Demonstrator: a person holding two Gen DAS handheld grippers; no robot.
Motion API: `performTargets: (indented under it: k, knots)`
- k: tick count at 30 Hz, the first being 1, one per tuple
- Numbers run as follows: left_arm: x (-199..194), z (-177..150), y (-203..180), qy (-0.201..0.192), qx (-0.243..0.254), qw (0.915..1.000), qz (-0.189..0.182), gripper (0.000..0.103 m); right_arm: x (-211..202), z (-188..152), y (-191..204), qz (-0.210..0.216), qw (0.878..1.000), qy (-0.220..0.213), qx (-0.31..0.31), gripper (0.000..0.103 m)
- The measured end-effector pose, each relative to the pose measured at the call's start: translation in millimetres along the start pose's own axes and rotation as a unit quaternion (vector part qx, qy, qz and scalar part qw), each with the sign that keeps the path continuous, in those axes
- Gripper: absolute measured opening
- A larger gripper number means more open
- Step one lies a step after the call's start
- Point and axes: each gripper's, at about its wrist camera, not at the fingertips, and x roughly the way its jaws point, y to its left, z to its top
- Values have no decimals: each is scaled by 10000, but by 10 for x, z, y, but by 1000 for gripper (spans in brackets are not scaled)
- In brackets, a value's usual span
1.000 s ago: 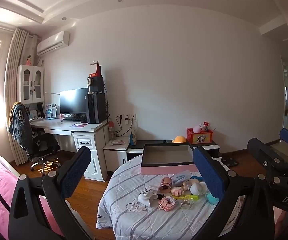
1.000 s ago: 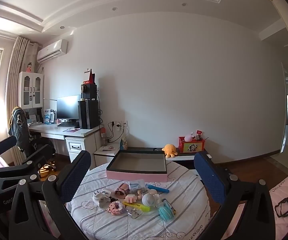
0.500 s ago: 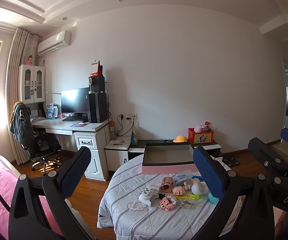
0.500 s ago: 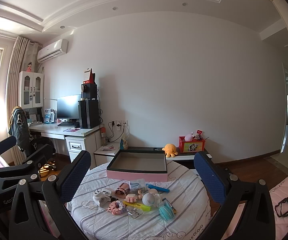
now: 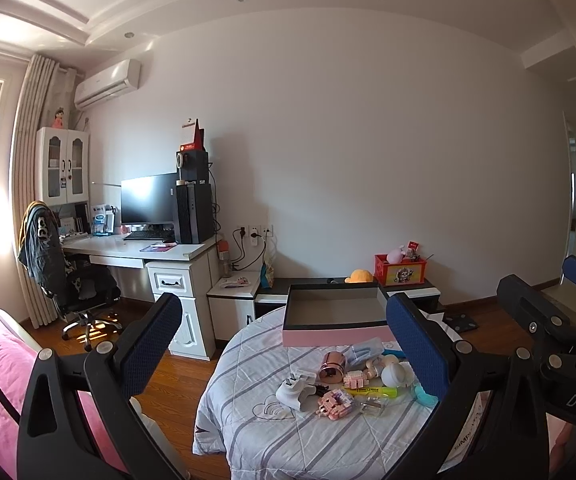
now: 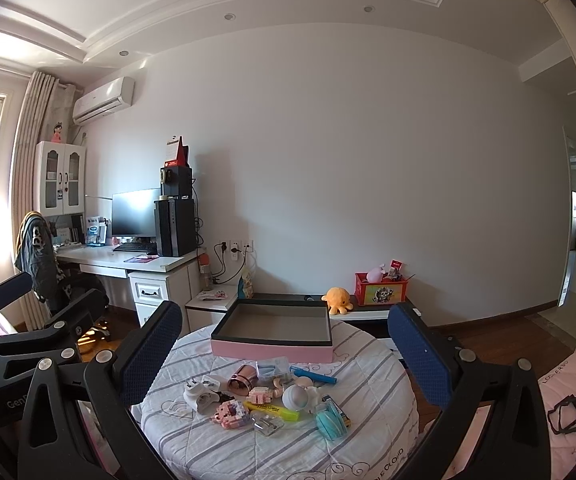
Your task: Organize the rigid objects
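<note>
both grippers hang spread wide and empty, the left gripper (image 5: 283,344) and right gripper (image 6: 285,356) well short of the heap of small rigid toys (image 6: 267,398) on the round striped table (image 6: 368,432), just before the shallow pink box (image 6: 273,350).

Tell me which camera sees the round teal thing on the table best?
The right wrist view. There the round teal thing lies in plain sight at the near right of the toy pile, nothing covering it. In the left wrist view only a sliver peeks out beside the left claw's blue finger pad.
</note>
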Motion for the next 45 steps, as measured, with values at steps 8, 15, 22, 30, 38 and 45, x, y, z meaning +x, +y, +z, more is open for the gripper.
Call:
performTargets:
  k: [8,15,22,30,38,45]
  knots:
    - [-5,-27,26,39,-4,10000,-35,103,-26,-3,-4,-80,10000,15,24,103]
    - [0,-31,20,64,8,10000,-48,103,-39,5,-2,-108,9999,46,32,103]
    - [2,-38,18,73,9,10000,-48,103,-40,7,0,-111,9999,43,31,103]
    - [5,-33,15,73,15,10000,-45,103,-40,10,2,-110,9999,48,32,103]
    - [6,-30,16,77,15,10000,-44,103,-39,6,4,-110,9999,53,29,103]
    - [8,-31,15,79,13,10000,-45,103,-34,6,11,-99,9999,65,16,103]
